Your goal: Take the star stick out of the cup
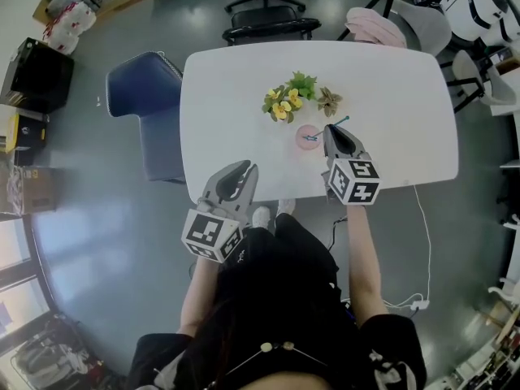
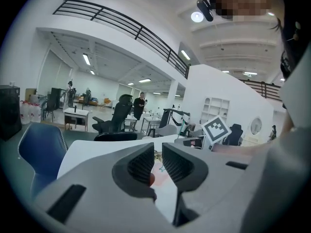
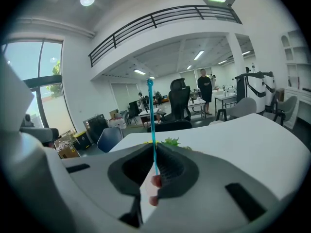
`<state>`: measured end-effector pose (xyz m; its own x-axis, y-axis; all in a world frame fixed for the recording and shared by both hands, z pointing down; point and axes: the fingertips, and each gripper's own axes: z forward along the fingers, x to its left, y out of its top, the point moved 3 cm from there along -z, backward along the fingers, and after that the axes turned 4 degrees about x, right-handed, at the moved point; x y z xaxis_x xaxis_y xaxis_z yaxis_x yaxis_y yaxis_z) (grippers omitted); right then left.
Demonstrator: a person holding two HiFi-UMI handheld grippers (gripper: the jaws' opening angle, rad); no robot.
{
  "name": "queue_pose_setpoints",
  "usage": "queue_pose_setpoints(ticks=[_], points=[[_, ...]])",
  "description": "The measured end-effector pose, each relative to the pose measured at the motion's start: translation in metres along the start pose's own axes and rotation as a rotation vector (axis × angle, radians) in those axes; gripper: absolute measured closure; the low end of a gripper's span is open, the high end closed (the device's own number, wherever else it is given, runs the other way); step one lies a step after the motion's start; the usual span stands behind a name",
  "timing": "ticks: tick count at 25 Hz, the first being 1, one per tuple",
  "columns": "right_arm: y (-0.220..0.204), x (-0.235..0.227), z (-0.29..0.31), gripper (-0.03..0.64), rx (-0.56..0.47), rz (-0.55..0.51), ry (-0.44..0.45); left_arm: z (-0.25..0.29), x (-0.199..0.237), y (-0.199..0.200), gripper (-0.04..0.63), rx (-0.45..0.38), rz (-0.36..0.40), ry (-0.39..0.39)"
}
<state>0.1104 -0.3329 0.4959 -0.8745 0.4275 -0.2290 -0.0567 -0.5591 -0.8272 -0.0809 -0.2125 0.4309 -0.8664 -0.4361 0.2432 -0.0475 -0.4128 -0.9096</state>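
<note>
A small pink cup (image 1: 305, 136) stands on the white table (image 1: 390, 96), just in front of some flowers. The thin teal star stick (image 1: 343, 121) leans out of it toward the right. My right gripper (image 1: 329, 130) is at the cup, shut on the stick. In the right gripper view the stick (image 3: 151, 125) rises straight up from between the jaws of the right gripper (image 3: 154, 168), with the cup's pink (image 3: 155, 181) just under them. My left gripper (image 1: 249, 169) hangs over the table's near edge, left of the cup. The left gripper (image 2: 158, 152) shows a narrow gap holding nothing.
Yellow and green artificial flowers (image 1: 286, 101) and a brownish one (image 1: 329, 101) sit just behind the cup. A blue chair (image 1: 146, 104) stands left of the table and a black office chair (image 1: 268, 24) at its far side. A white cable (image 1: 424, 242) hangs at the right.
</note>
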Motion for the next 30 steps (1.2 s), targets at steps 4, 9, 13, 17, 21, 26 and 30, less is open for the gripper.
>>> queue_pose_setpoints(ticks=[4, 9, 13, 17, 21, 26, 30], points=[[0.014, 0.014, -0.036, 0.595, -0.078, 0.008, 0.011, 0.006, -0.008, 0.004, 0.545, -0.015, 0.013, -0.037], [0.032, 0.033, -0.08, 0.595, -0.187, 0.01, 0.027, 0.011, -0.02, 0.007, 0.545, -0.027, 0.029, -0.082], [0.038, 0.046, -0.111, 0.595, -0.254, 0.017, 0.032, 0.012, -0.028, 0.009, 0.545, -0.035, 0.043, -0.11], [0.041, 0.057, -0.136, 0.595, -0.283, 0.036, 0.045, 0.013, -0.03, 0.01, 0.545, -0.04, 0.045, -0.123], [0.037, 0.064, -0.153, 0.595, -0.296, 0.056, 0.053, 0.013, -0.03, 0.01, 0.545, -0.045, 0.044, -0.127], [0.028, 0.066, -0.168, 0.595, -0.321, 0.065, 0.008, 0.014, -0.027, 0.008, 0.546, -0.036, 0.032, -0.105], [0.025, 0.068, -0.18, 0.595, -0.349, 0.076, -0.018, 0.014, -0.025, 0.009, 0.546, -0.037, 0.02, -0.099]])
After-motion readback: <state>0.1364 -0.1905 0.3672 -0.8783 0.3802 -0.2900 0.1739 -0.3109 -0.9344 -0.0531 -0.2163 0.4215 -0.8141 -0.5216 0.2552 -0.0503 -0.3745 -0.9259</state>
